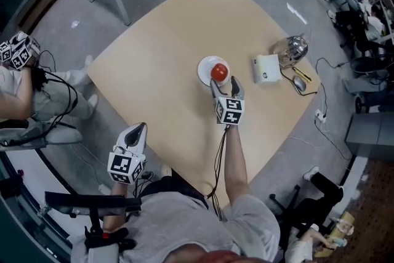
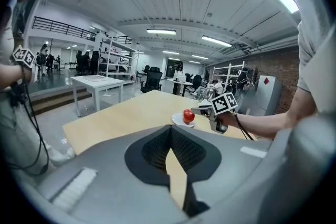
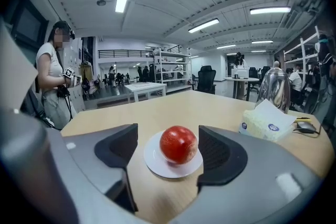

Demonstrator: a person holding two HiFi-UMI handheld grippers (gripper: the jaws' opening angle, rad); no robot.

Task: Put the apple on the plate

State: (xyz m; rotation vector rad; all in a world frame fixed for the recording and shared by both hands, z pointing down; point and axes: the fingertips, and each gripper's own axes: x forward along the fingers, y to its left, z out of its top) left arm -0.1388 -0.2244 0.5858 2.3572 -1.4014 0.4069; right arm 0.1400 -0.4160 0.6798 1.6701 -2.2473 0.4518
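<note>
The apple [image 1: 219,72] already sits on the small white plate [image 1: 205,68], a little toward the plate's right side as the head view shows it, near the middle of the pale wooden tabletop [image 1: 166,40]. The right tool [image 1: 226,88] is spread wide. In the right gripper view its two dark pads stand either side of the apple with bare tabletop and plate rim showing in each gap, so nothing is gripped, and the head view puts the tips just short of the fruit. The left tool [image 1: 140,129] hangs off the near-left edge of the tabletop, well apart from the plate. Its jaws are drawn together at the tips with only a thin wedge of tabletop visible between them, and they carry nothing. A tissue box [image 1: 266,68] lies to the right of the plate, with a shiny metal kettle [image 1: 290,49] beyond it, both clear of the work. By the look of things the placing itself is done and the step in hand is the let-go. The next move would call for drawing the right tool straight back toward the person, jaws kept wide and level, so that neither pad nudges the apple, which could roll, or catches the plate's rim.
</note>
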